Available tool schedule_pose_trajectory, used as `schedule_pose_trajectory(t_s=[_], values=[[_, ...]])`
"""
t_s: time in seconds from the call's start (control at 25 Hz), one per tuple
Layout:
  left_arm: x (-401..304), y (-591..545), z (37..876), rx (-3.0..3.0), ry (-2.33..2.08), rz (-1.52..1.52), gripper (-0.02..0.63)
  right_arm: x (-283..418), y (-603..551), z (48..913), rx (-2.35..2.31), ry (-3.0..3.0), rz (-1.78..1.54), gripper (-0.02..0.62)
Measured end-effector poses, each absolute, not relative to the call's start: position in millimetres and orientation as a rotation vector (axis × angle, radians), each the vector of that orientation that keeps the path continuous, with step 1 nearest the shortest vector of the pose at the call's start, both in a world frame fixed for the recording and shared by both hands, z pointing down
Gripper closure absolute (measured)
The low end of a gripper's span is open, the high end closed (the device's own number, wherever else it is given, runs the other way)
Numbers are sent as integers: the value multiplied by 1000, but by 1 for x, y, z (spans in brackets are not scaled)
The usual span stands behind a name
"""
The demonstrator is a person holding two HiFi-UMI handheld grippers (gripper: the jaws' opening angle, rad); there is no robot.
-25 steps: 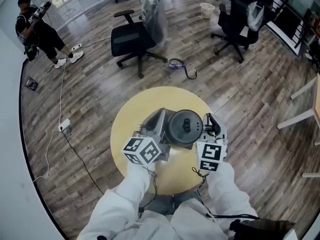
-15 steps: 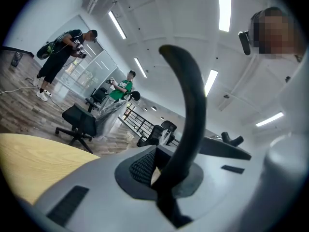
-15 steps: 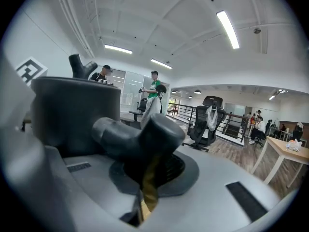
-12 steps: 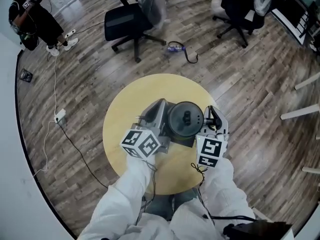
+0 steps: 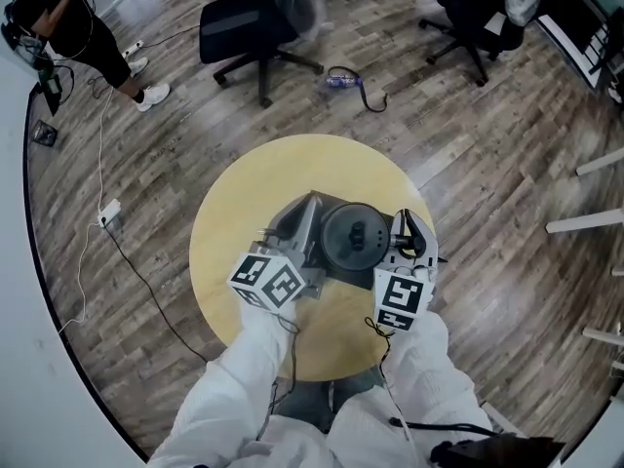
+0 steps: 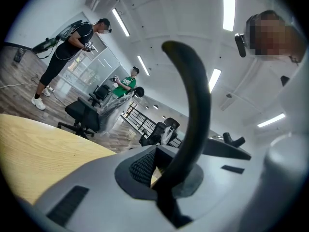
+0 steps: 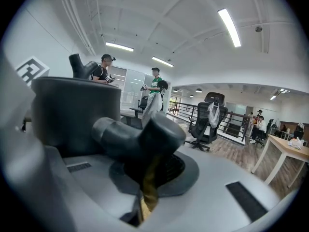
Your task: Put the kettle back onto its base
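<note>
The kettle (image 5: 353,237) stands over the middle of the round yellow worktop (image 5: 244,203), flanked by both grippers; I cannot tell whether it rests on its base. The right gripper (image 5: 409,247) sits just beside the kettle's right side, its fingers clenched on a dark stubby handle piece (image 7: 140,134) that juts from the kettle's body. The left gripper (image 5: 297,232) lies against the kettle's left side, its fingers clamped tight on a thin black curved strip (image 6: 193,105).

Round yellow table (image 5: 224,213), centre of my head view, stands on the wood-plank floor (image 5: 507,174). On its top, mid-frame, a dark slab (image 5: 353,275) lies beneath the kettle (image 5: 353,237); contact not discernible.
</note>
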State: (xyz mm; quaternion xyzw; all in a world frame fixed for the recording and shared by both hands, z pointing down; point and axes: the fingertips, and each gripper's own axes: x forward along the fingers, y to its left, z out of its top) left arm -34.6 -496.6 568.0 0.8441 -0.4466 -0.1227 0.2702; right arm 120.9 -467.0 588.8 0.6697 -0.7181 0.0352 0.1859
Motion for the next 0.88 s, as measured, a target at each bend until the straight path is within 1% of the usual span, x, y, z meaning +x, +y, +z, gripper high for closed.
schedule_pose_trajectory(t_s=[0.6, 0.88], values=[[-34, -496, 591, 2282, -1202, -288, 607, 119, -464, 616, 1885, -2035, 116, 575], [-35, -497, 598, 2271, -1204, -304, 607, 120, -465, 618, 1902, -2031, 64, 575]])
